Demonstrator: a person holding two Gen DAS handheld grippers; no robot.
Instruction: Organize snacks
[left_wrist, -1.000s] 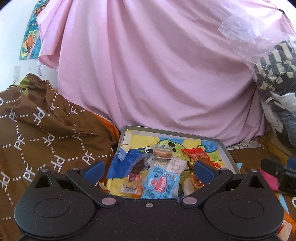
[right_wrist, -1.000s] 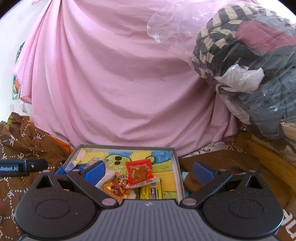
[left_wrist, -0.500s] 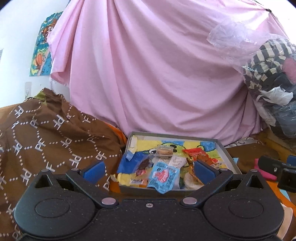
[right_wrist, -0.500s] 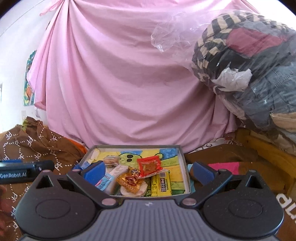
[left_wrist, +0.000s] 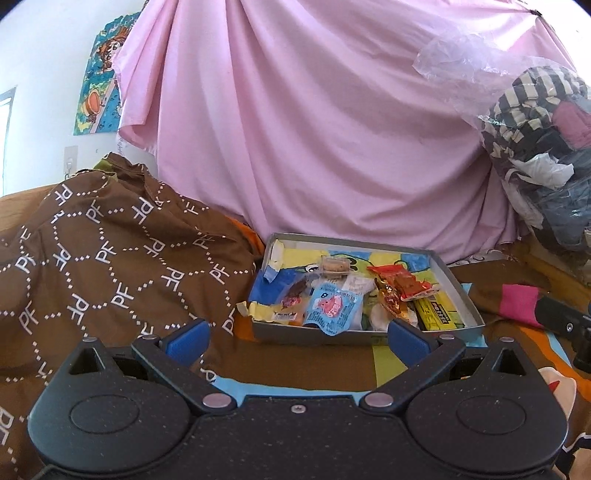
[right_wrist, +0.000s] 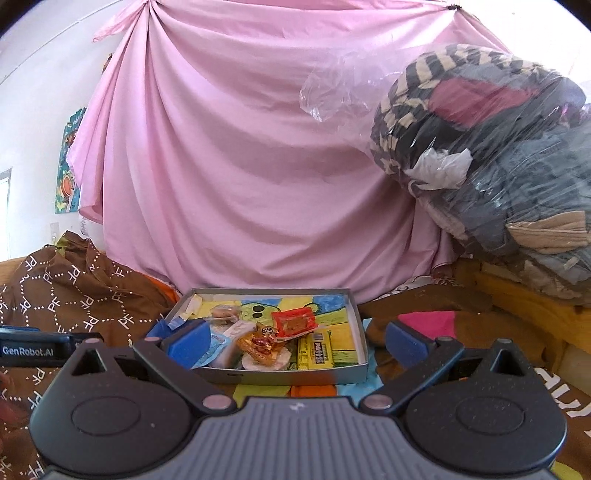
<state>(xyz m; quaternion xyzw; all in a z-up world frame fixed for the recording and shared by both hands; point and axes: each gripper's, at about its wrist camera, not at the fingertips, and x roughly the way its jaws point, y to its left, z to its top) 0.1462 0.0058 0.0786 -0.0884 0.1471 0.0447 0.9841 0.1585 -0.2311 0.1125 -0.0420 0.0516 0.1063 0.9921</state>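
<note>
A shallow grey box (left_wrist: 460, 291) (right_wrist: 357, 321) with a cartoon-printed bottom lies on the bed and holds several snacks: a light-blue packet (left_wrist: 330, 306), an orange-red wrapper (left_wrist: 400, 282) (right_wrist: 294, 323), a gold candy (right_wrist: 258, 341), a yellow candy box (left_wrist: 436, 314) (right_wrist: 316, 350) and a round cookie (left_wrist: 334, 266) (right_wrist: 223, 313). My left gripper (left_wrist: 297, 338) hangs open just in front of the box with nothing between its fingers. My right gripper (right_wrist: 295, 338) is also open and empty, near the box's front edge.
A brown patterned blanket (left_wrist: 103, 258) (right_wrist: 74, 291) is heaped at the left. A pink sheet (left_wrist: 314, 129) (right_wrist: 240, 166) hangs behind the box. A plastic-wrapped bundle of clothes (right_wrist: 487, 155) sits on a wooden ledge at the right. A pink cloth (left_wrist: 519, 302) lies right of the box.
Both grippers have drawn back from the box, which now looks smaller and farther off. Both stayed open and empty; the snacks have not moved.
</note>
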